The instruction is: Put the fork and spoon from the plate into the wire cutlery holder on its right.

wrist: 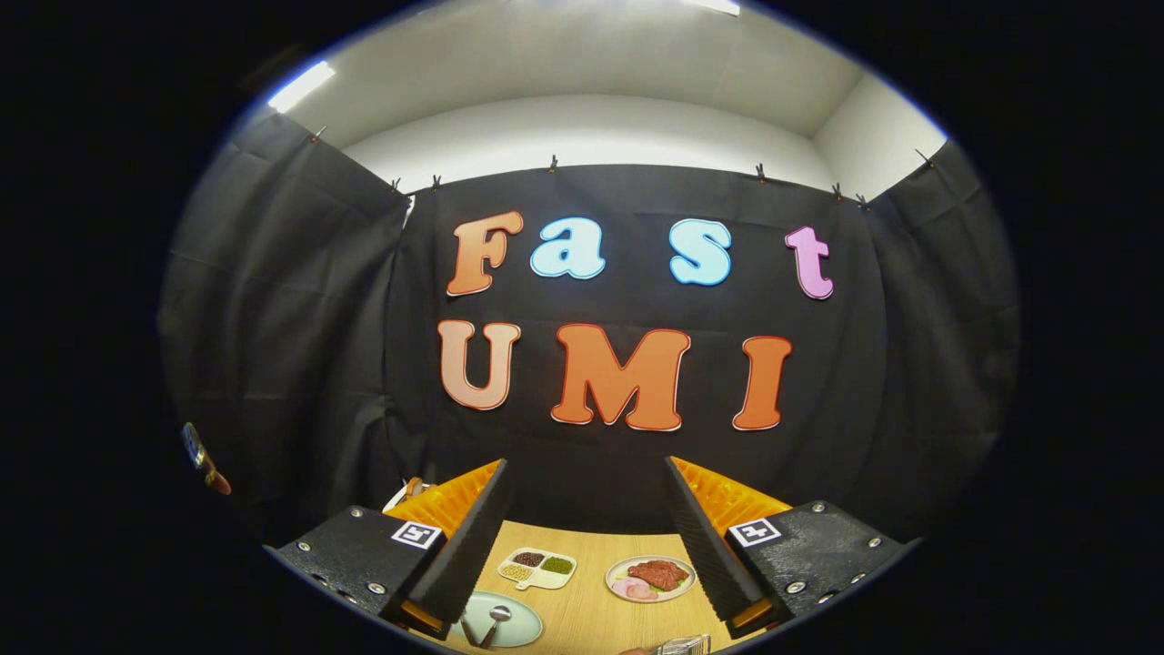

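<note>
1. Gripper view, progress: the task looks barely begun. The pale green plate (511, 626) lies on the wooden table (582, 582), low between the fingers and close to the left one. On it rest a spoon (496, 619) and, just left of it, what I take to be the fork (466, 629), partly hidden behind the left finger.
2. To the right of the plate, at the near edge of the table, the top of the wire cutlery holder (684, 645) just shows. I cannot tell whether anything is inside it, but with both utensils apparently on the plate, both transfers seem left to do.
3. Farther back on the table, well apart from the plate, sit a divided dish (536, 568) with small portions and a round plate of meat (650, 579); neither belongs to the task.
4. Gripper view, pose: the gripper (582, 546) is held high and level, pointing at the booth wall more than at the table, so the plate lies well below its line.
5. Its fingers (473, 546) stand wide apart with nothing between them and touch nothing.
6. Judging from this, the hand needs to tip forward and descend toward the plate before any grasp.
</note>
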`<action>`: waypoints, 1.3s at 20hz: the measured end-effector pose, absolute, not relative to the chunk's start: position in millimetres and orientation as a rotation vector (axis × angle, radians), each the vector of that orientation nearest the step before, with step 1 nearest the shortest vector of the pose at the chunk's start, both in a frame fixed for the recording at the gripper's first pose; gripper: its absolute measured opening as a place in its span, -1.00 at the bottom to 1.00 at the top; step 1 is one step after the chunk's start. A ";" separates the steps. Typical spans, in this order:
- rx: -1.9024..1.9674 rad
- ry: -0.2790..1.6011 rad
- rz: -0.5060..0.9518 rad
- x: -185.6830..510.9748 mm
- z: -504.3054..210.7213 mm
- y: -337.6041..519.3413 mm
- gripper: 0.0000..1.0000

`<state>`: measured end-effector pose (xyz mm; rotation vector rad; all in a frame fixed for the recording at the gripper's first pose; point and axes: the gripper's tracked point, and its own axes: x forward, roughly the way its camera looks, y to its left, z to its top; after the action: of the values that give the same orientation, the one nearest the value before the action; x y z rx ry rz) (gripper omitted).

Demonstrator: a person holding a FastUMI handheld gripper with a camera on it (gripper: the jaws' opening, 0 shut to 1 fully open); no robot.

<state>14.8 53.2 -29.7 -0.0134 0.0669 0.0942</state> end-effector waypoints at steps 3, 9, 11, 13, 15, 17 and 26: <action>-0.021 0.122 0.134 22.8 -51.3 77.2 0.98; 0.015 0.385 0.252 31.0 -135.4 136.7 0.98; 0.019 0.503 0.277 30.6 -171.2 152.4 0.98; 0.005 0.620 0.289 29.6 -206.5 162.4 0.98; -0.012 0.755 0.302 24.7 -246.2 170.7 0.98; -0.014 0.892 0.303 17.9 -284.4 178.6 0.98; -0.065 1.371 0.302 -22.0 -436.6 183.8 0.59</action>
<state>-22.0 183.8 -436.6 -0.0653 1.3709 0.3017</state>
